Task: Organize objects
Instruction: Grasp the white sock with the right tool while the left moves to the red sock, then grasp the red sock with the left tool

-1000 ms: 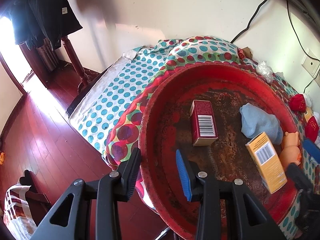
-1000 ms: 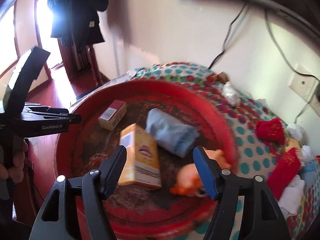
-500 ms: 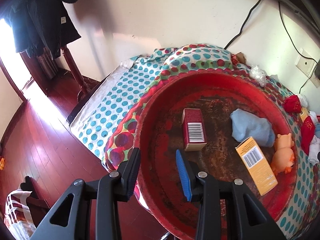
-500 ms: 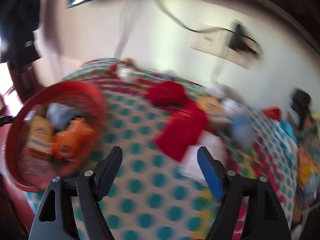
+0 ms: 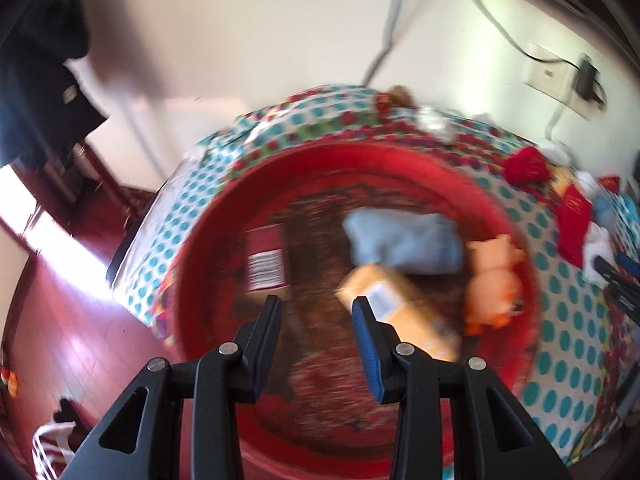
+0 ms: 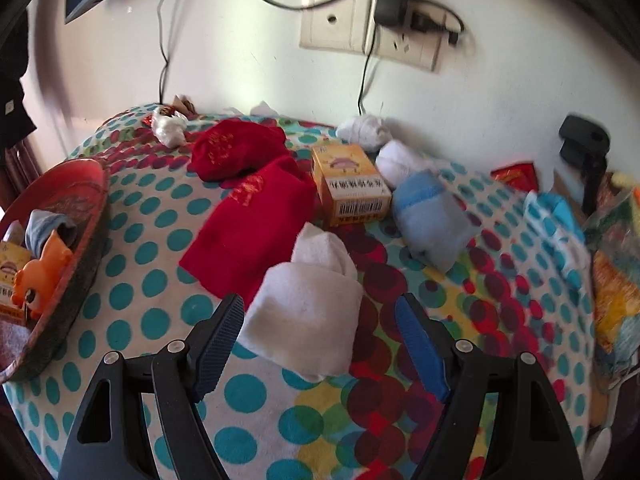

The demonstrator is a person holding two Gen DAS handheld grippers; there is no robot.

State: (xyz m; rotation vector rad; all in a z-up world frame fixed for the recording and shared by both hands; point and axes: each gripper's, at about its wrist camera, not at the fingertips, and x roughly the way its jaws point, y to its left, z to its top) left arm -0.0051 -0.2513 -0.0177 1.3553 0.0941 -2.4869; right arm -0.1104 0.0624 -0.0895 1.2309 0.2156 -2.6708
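Round red basin (image 5: pixel 532 288), on the polka-dot cloth-covered table (image 6: pixel 160 208): holds a dark red barcoded carton (image 5: pixel 265 259), a folded pale blue cloth (image 5: pixel 400 240), a yellow-orange carton (image 5: pixel 400 316) and an orange toy pig (image 5: pixel 494 280); left view is blurred.
Left gripper (image 5: pixel 316 334): over the basin's near side, jaws parted, nothing between them.
Right gripper (image 6: pixel 320 342): jaws wide open, either side of a folded white sock (image 6: pixel 308 308) lying on the table, not touching it.
Beyond the sock: two red cloth pieces (image 6: pixel 248 216), an orange medicine box (image 6: pixel 350 184), a light blue sock (image 6: pixel 432 216).
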